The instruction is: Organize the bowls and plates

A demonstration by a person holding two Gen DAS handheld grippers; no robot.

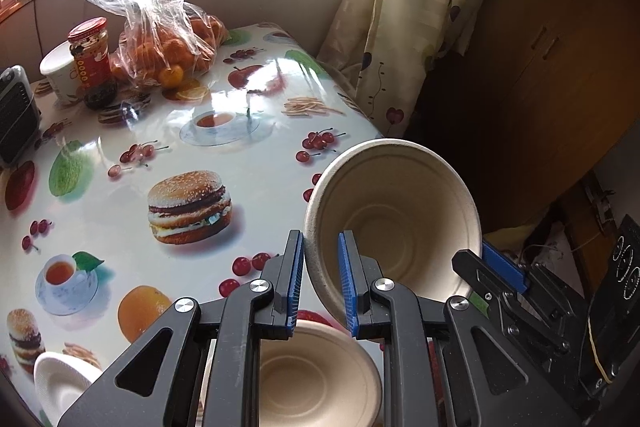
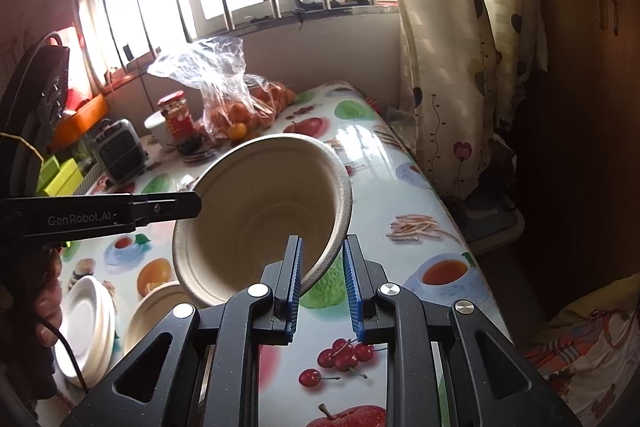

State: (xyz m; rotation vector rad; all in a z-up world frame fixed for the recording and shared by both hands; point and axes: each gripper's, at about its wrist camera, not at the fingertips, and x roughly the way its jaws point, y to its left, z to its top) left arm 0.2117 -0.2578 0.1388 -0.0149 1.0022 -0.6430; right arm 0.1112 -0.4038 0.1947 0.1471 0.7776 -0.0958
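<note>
So the left hand-held gripper (image 1: 320,267) is clamped on the near rim of a tan paper bowl (image 1: 394,211), one blue pad outside the wall and one inside. The right hand-held gripper (image 2: 322,273) pinches the opposite side of the same rim, so both grip this one bowl. The bowl is up in the air, tipped on its side with the opening facing the cameras, over the right part of the table (image 1: 120,187).

Right below it, on the table, sits a second tan bowl (image 1: 316,375), upright and close to the near edge. Just left of that is a small stack of white paper plates (image 2: 86,323), also near the edge.

Farther back the food-print tablecloth is mostly bare. At the far end there's a clear plastic bag of oranges (image 1: 168,39), a red-lidded jar (image 1: 89,55) just beside it, a white cup (image 1: 60,75) behind the jar, and a small dark heater-like box (image 1: 14,115) at the left edge. Flowered curtain (image 1: 400,27) hangs on the right by the barred window.
</note>
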